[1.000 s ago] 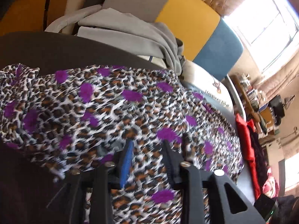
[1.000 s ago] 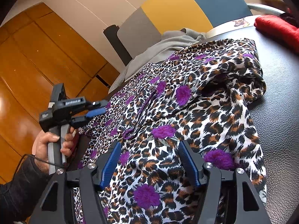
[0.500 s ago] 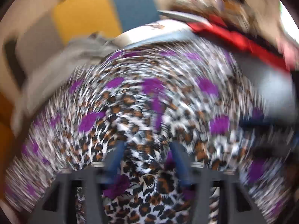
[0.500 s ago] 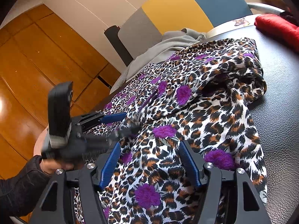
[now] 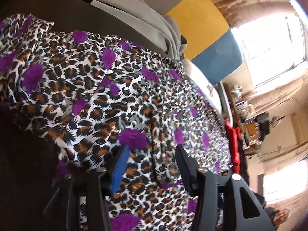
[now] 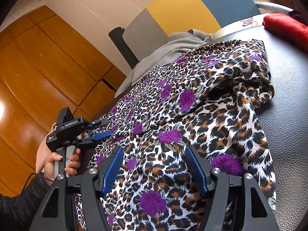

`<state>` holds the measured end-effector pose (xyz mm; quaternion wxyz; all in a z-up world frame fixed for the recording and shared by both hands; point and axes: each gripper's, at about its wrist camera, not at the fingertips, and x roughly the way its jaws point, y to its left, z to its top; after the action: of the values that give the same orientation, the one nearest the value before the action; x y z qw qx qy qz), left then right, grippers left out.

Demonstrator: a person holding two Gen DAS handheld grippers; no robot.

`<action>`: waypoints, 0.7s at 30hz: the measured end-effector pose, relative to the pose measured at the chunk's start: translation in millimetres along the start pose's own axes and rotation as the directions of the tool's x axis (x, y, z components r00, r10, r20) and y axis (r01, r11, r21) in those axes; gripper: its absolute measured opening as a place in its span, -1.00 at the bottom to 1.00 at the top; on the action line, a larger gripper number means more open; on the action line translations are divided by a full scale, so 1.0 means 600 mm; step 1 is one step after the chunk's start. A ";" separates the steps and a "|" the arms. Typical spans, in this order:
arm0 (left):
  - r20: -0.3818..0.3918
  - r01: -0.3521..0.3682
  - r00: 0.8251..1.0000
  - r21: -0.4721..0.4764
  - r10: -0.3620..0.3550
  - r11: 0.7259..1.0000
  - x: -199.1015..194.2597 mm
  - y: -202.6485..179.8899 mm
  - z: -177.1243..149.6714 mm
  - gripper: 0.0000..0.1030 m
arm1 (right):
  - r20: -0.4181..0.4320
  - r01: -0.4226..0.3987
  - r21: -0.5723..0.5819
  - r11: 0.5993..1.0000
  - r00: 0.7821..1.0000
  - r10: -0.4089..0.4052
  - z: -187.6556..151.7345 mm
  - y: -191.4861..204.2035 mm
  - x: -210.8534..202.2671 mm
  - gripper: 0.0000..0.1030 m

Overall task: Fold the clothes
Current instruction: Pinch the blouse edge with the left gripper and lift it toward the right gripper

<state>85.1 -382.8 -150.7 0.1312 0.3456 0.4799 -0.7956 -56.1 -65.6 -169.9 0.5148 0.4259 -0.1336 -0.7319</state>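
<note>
A leopard-print garment with purple flowers lies spread and rumpled on a dark table. My right gripper hovers open over its near end, with cloth under the blue pads but not pinched. My left gripper is low over the garment's left part. Its jaws are opening, and cloth lies beneath them without being pressed. In the right wrist view the left gripper is at the garment's left edge, held by a person's hand.
A grey garment lies at the table's far edge. A red cloth sits at the far right. A chair back in grey, yellow and blue stands behind. Wooden cabinet doors fill the left.
Half a second ago the left gripper swung over the garment with a pinch of cloth raised. It is now back at the left edge with its jaws apart. The right gripper kept still.
</note>
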 end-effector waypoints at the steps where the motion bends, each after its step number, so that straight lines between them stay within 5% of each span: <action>1: -0.003 0.003 1.000 0.000 -0.003 1.000 0.001 -0.003 0.002 0.19 | 0.000 0.000 0.000 1.000 1.000 0.000 0.000 0.001 0.000 0.33; 5: -0.012 -0.053 0.998 0.066 0.054 0.996 0.023 -0.038 0.011 0.22 | -0.002 0.000 -0.002 1.000 1.000 0.000 0.001 0.003 0.002 0.35; 8: -0.009 -0.168 0.985 0.185 0.172 0.968 0.044 -0.078 0.008 0.08 | -0.002 -0.005 -0.002 1.000 1.000 0.005 0.002 0.002 0.002 0.37; 11: -0.025 -0.224 0.970 0.313 0.244 0.923 0.071 -0.115 0.002 -0.95 | -0.002 -0.012 -0.003 1.000 1.000 0.012 0.002 0.001 0.002 0.39; 18: 0.078 -0.146 0.988 0.254 0.130 0.956 0.018 -0.124 0.058 -0.99 | 0.000 -0.021 -0.003 1.000 1.000 0.021 0.000 0.003 0.002 0.42; 21: 0.146 -0.154 0.982 0.246 0.121 0.957 -0.005 -0.136 0.101 -0.99 | 0.000 -0.024 -0.003 1.000 1.000 0.024 0.002 0.004 0.003 0.43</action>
<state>17.4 -393.8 -75.8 0.1715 0.3399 0.3383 -0.8606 -56.0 -68.5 -168.4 0.5239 0.4234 -0.1378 -0.7261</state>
